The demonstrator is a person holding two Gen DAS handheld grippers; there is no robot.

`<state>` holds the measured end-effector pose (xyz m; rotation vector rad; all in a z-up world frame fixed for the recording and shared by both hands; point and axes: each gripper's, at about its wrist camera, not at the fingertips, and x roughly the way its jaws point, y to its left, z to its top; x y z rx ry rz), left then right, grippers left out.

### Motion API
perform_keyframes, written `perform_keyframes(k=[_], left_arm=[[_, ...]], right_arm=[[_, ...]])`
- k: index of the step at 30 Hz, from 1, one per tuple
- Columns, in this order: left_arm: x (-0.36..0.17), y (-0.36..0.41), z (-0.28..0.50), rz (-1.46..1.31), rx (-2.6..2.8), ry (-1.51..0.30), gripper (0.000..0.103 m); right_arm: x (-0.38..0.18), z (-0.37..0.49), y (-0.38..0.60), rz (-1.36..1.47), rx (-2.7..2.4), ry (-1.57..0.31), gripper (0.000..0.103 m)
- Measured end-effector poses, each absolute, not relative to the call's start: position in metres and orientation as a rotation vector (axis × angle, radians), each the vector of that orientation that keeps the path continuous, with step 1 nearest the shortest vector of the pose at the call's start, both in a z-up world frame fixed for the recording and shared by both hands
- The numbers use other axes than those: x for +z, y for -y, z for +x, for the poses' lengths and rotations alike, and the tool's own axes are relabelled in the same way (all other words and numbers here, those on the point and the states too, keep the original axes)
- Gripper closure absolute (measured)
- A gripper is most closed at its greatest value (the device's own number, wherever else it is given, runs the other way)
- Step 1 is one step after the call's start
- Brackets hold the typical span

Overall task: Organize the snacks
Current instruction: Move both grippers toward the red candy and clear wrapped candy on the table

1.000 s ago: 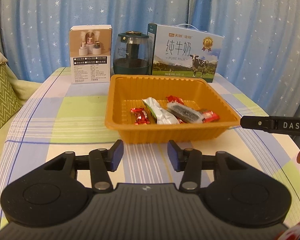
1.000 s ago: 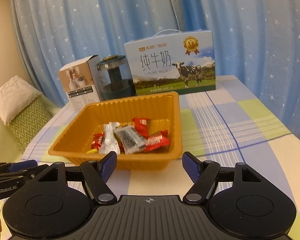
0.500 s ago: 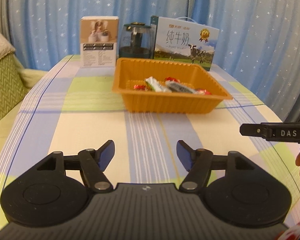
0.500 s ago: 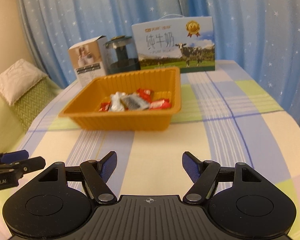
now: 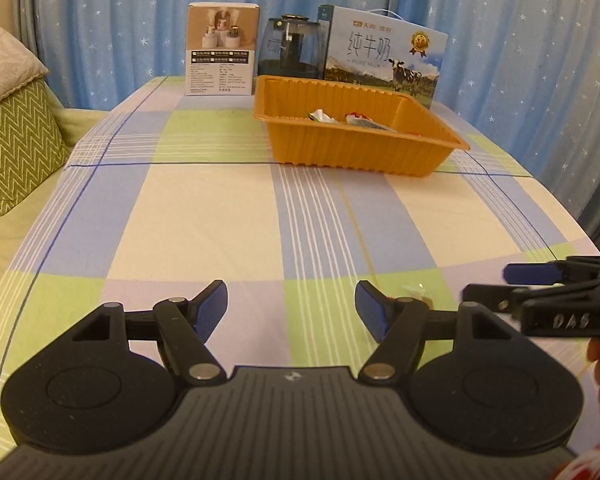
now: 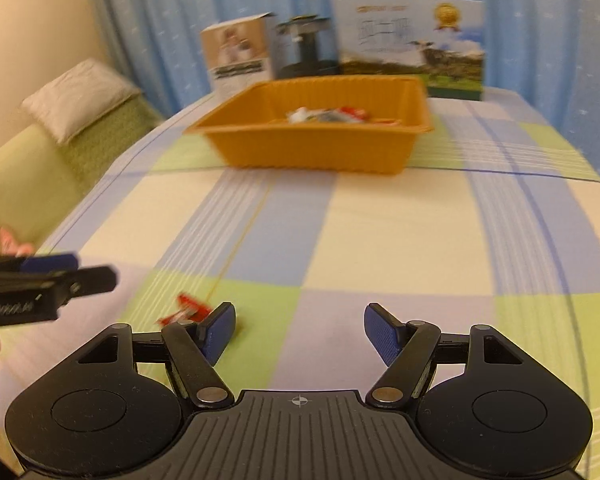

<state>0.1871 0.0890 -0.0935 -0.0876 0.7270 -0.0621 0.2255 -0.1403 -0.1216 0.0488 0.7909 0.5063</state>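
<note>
Both grippers have drawn back from the orange tray (image 5: 352, 148), which sat just ahead of their fingertips 1 second ago and now lies well ahead across the checked tablecloth (image 5: 220, 216). Over that second the left gripper (image 5: 291, 309) has been opening its jaws, and they now stand moderately wide with only bare cloth between them. The right gripper (image 6: 299, 330) is spread about as wide and holds nothing either. Several wrapped snacks (image 5: 352, 119) already lie inside the tray, low behind its near wall. At least 2 pieces are still loose on the cloth: a red-wrapped snack (image 6: 186, 310) just beside and partly behind the right gripper's left finger, and a small pale-wrapped piece (image 5: 416, 294) just beyond the left gripper's right finger. A pink scrap near the left edge of the right wrist view is too blurred to identify. The pull-back probably serves to bring the open jaws over these strays, and the spread suits a thin wrapper lying flat. Neither piece sits between a pair of fingers yet, so each gripper likely needs a small sideways shift before closing.
</note>
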Motion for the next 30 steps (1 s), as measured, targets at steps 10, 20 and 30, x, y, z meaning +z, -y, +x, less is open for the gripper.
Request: perform_keyframes(k=[10,20,30], left_arm=[[-0.094,-0.089,0.188,-0.09,-0.068,-0.724,0.033],[-0.095,-0.09,0.19,-0.1,-0.063,-0.732,0.032],[-0.095,-0.086,0.191,-0.096,-0.082,-0.734,0.032]], right_arm=[[-0.135,0.218,0.111,-0.028,0.573,-0.792,0.031],[-0.148,0.226,0.087,-0.078,0.572,-0.783,0.032],[-0.146,0.231,0.099,-0.055,0.515,-0.784,0.057]])
